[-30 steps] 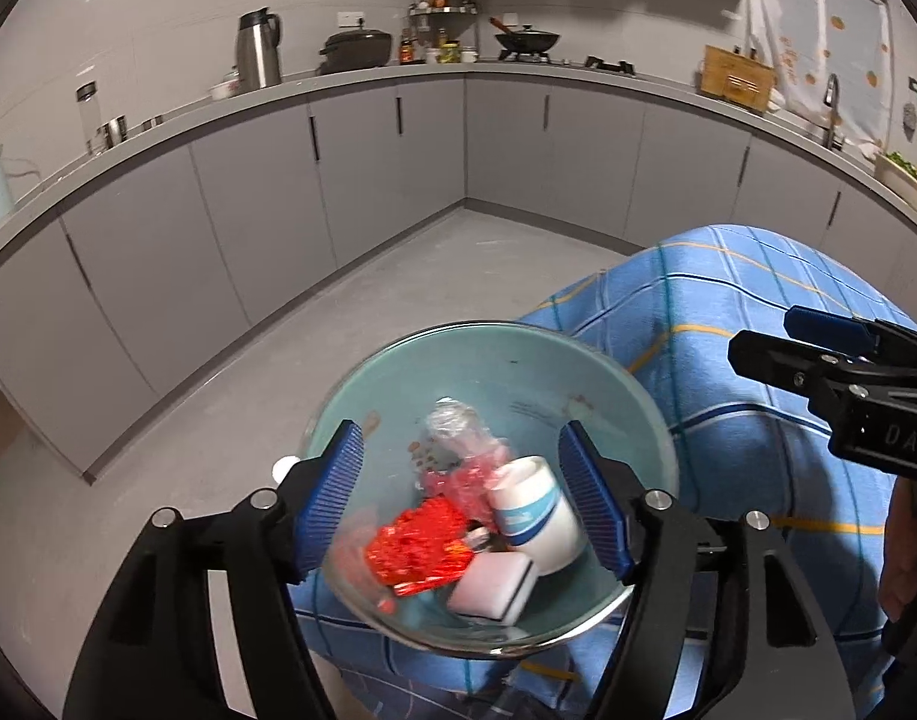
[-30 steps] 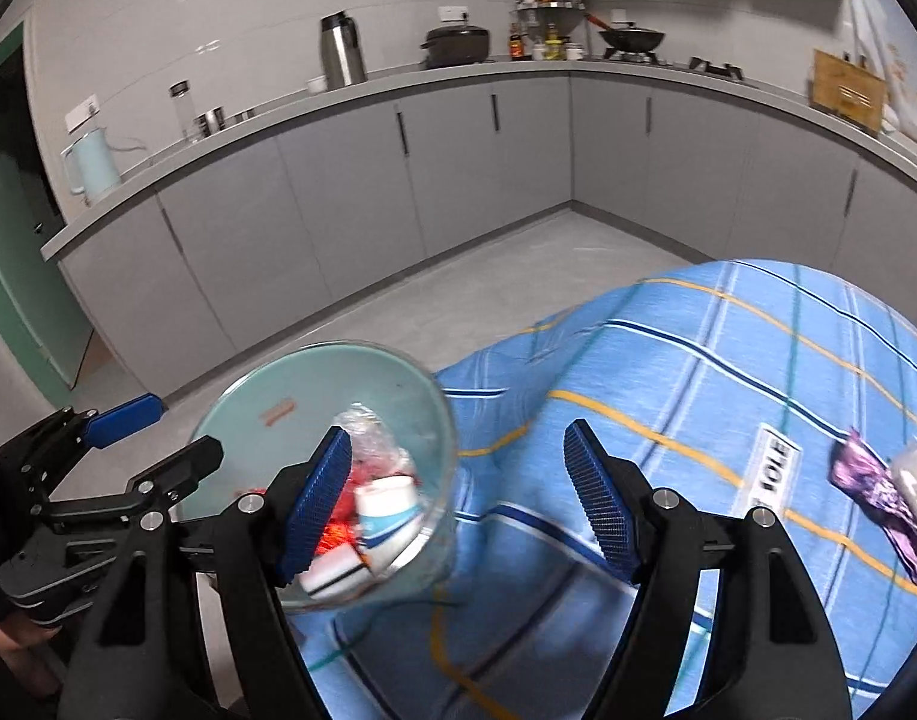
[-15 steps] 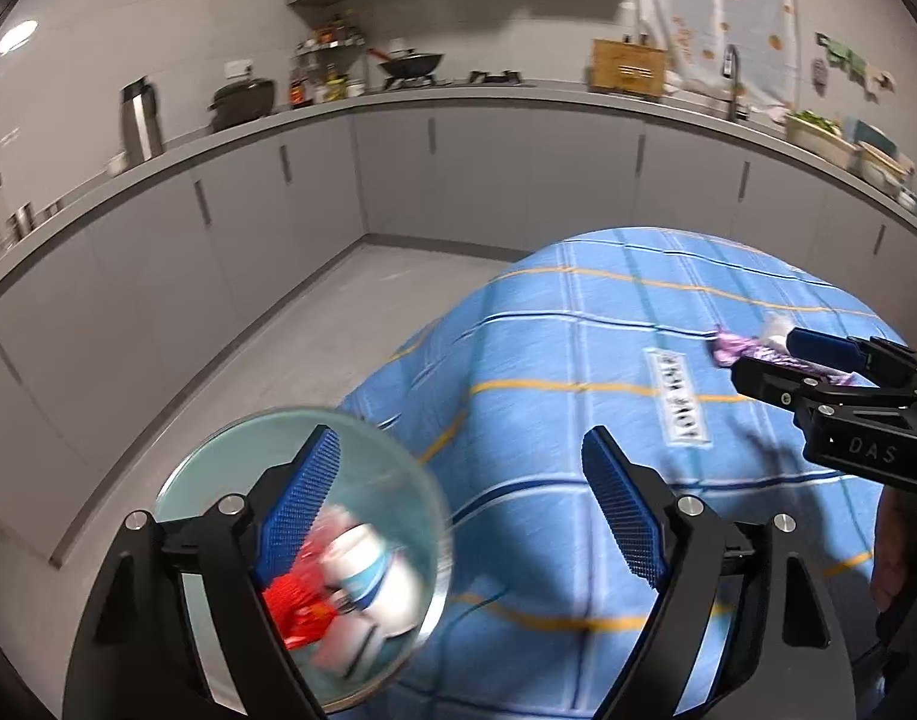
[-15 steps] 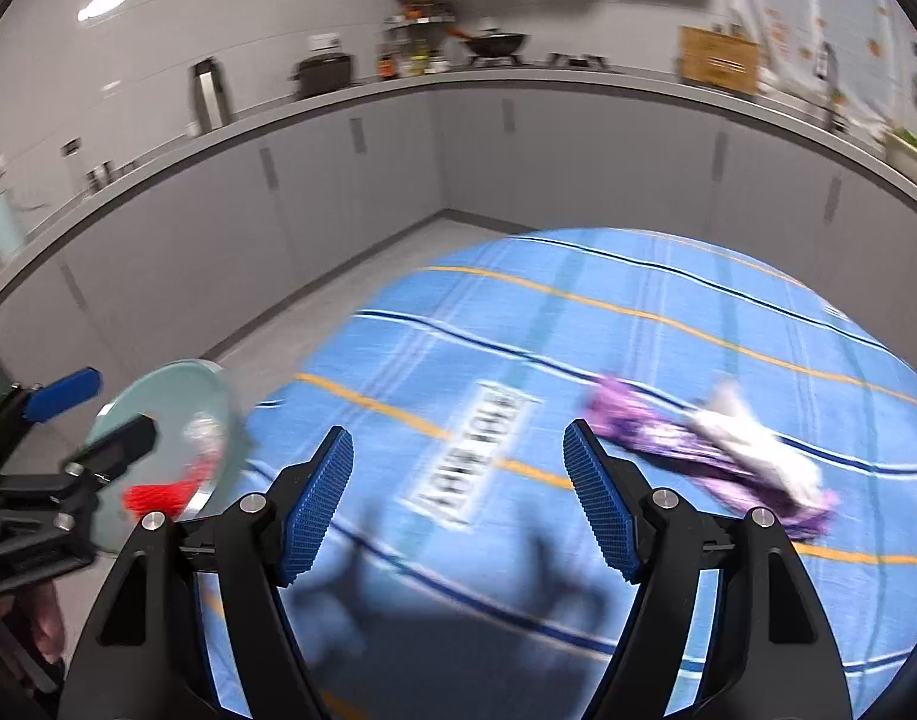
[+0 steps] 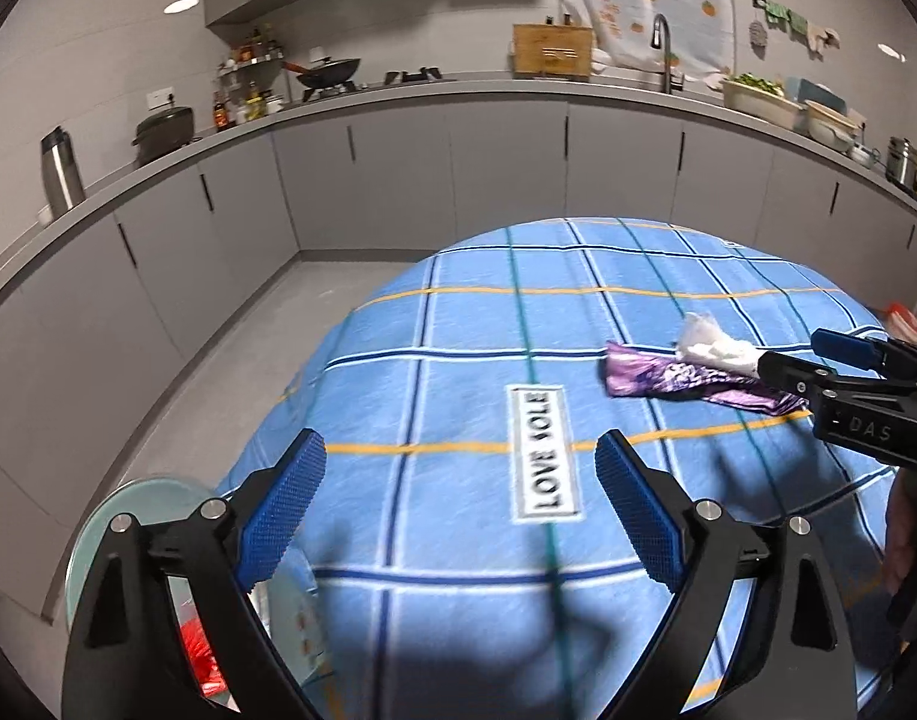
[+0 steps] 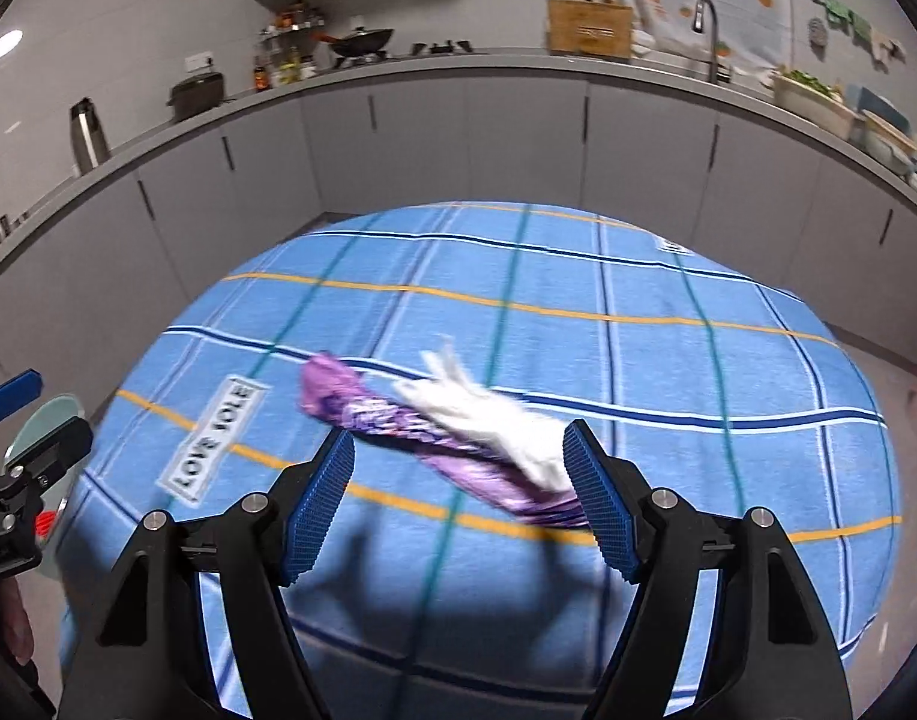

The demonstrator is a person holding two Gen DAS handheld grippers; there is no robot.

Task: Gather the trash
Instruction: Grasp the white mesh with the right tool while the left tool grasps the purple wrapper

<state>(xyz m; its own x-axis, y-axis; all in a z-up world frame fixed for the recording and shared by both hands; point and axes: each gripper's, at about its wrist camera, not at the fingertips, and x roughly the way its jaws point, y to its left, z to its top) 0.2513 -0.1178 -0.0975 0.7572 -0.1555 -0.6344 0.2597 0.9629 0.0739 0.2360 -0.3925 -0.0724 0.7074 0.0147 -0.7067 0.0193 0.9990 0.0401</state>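
A purple wrapper (image 6: 398,426) and a crumpled white tissue (image 6: 488,414) lie together on the blue checked tablecloth (image 6: 638,360). My right gripper (image 6: 458,498) is open and empty, just short of them, with the tissue's near end by its right finger. In the left wrist view the wrapper (image 5: 656,375) and tissue (image 5: 713,345) lie at the right, and the right gripper (image 5: 818,363) reaches them. My left gripper (image 5: 458,516) is open and empty over the cloth. A glass bowl (image 5: 98,516) with red trash sits at the lower left, partly hidden behind the left finger.
The table is round; its cloth carries a "LOVE SOLE" label (image 5: 542,456). Grey cabinets and a worktop (image 5: 458,90) with a wok, pots and a sink curve around the room. Grey floor (image 5: 266,330) lies between table and cabinets.
Both grippers have swung right, away from the bowl and across the table. The right gripper has come close to the wrapper and tissue. Both stay open.
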